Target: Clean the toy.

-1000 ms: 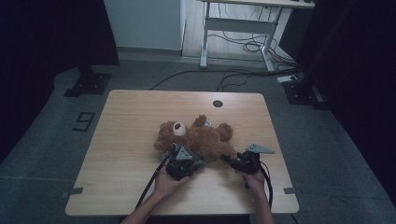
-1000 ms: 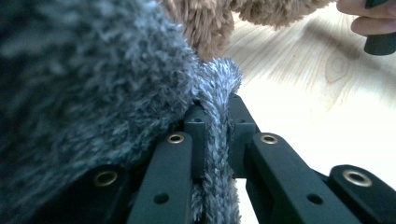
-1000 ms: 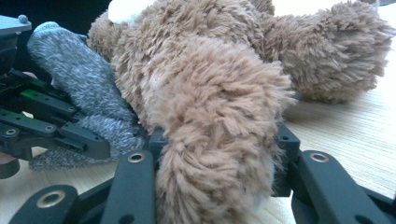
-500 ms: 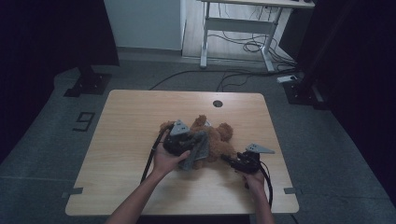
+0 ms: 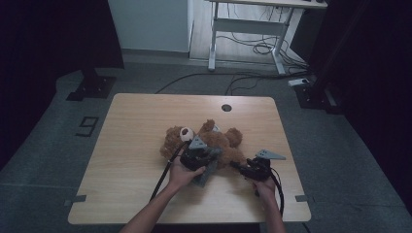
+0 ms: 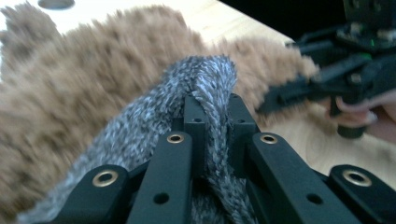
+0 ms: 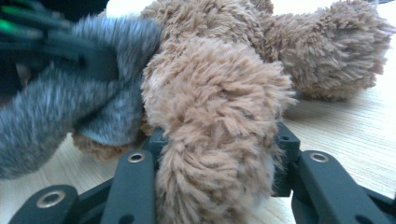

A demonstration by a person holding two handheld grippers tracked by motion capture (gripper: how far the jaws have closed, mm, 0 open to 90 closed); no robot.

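A brown teddy bear lay on its back near the middle of the wooden table, head toward the left of the high view; the left claw was clamped on a fold of grey knitted cloth lying over the bear's body, its two black jaws pinching the fabric tight between them; the right claw was clamped on one furry leg of the bear at the nearer right side; in the high view the left claw sat over the bear's belly and the right claw just beside its lower end; both hands rested near the table's front edge.
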